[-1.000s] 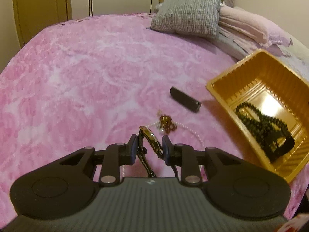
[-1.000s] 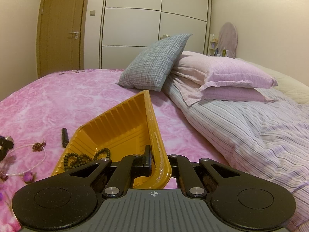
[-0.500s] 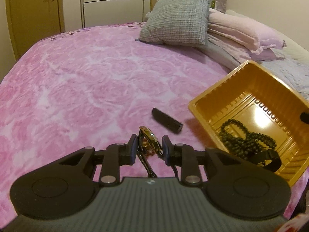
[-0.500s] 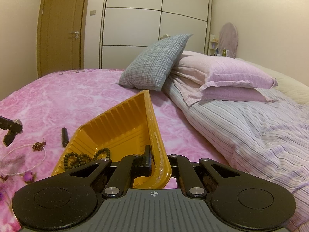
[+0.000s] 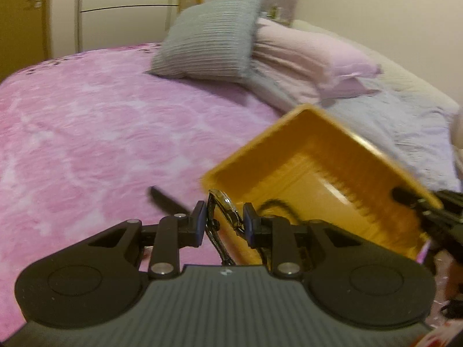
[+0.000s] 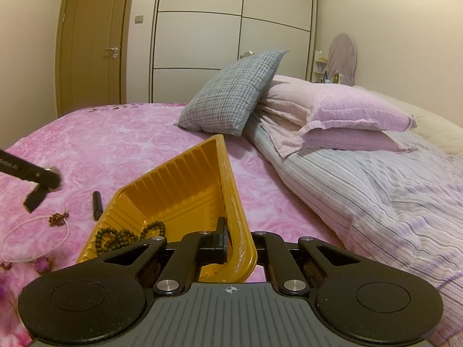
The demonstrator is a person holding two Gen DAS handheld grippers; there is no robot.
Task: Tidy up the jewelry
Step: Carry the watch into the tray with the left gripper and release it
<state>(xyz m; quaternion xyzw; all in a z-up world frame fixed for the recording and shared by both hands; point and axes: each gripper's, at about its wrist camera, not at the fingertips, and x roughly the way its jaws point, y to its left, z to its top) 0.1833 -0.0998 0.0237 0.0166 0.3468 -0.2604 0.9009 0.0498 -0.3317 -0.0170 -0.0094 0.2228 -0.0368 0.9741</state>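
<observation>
- Pinching a wristwatch (image 5: 224,206) between the blue pads of the left gripper (image 5: 224,222), case up, strap hanging down behind the fingers.
- Hanging just at the near left corner of the yellow tray (image 5: 292,133) in the left wrist view, with the watch case overlapping that corner's rim.
- Showing heavy blur across the left wrist view, so not telling whether the watch is touching the tray.
- Clamping the tray's near right rim (image 6: 231,202) with the right gripper (image 6: 237,245), jaws pressed together on the thin plastic wall, tray tipped up on that side.
- Lying inside the tray, against its low left corner: a string of dark beads (image 6: 124,235).
- Resting on the pink bedspread (image 6: 115,138) just left of the tray: a small black tube-shaped thing (image 6: 97,204).
- Lying further left on the bedspread: a thin pale bead necklace (image 6: 34,238) with a reddish-brown cluster (image 6: 58,218) on it, well apart from the tray.
- Leaning at the head of the bed: a grey checked cushion (image 6: 234,92) against stacked pink pillows (image 6: 341,115).
- Spreading right of the tray: a striped duvet (image 6: 361,190).
</observation>
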